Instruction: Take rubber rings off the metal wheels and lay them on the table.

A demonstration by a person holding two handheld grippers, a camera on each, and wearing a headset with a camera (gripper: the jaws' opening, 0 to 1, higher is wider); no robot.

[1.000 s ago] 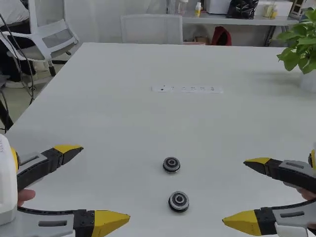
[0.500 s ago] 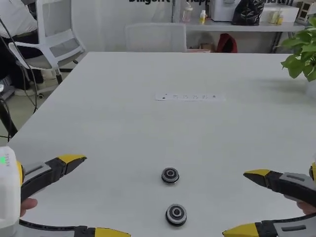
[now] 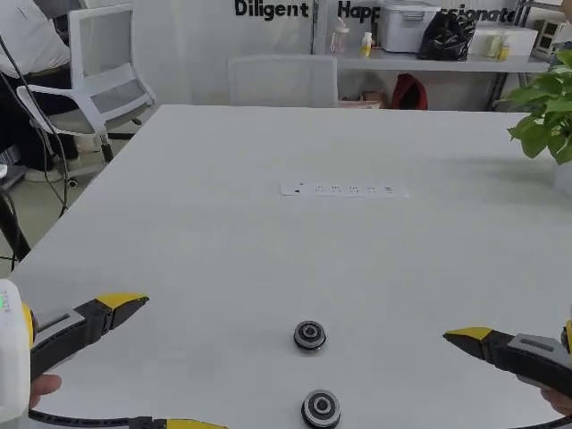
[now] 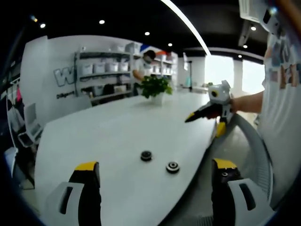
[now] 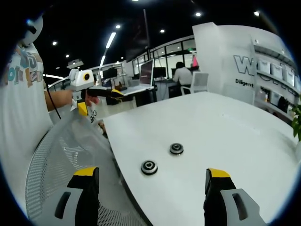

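Observation:
Two small metal wheels with dark rubber rings lie flat on the white table (image 3: 268,241), near its front edge. One wheel (image 3: 309,335) (image 4: 146,155) (image 5: 176,149) lies farther in. The other wheel (image 3: 320,407) (image 4: 172,166) (image 5: 149,167) lies closer to the edge. My left gripper (image 3: 152,366) (image 4: 155,165) (image 5: 101,92) hovers open to their left, holding nothing. My right gripper (image 3: 447,386) (image 5: 151,173) (image 4: 207,109) hovers open to their right, also holding nothing. Both grippers are well apart from the wheels.
A white power strip (image 3: 344,189) lies in the middle of the table. A potted plant (image 3: 545,116) stands at the far right edge. Chairs (image 3: 281,80) stand beyond the far edge and at the left (image 3: 107,54). A person's body shows in both gripper views.
The head camera has tilted up, so wheels and grippers sit lower in the picture. Both grippers stay open and the wheels have not moved on the table.

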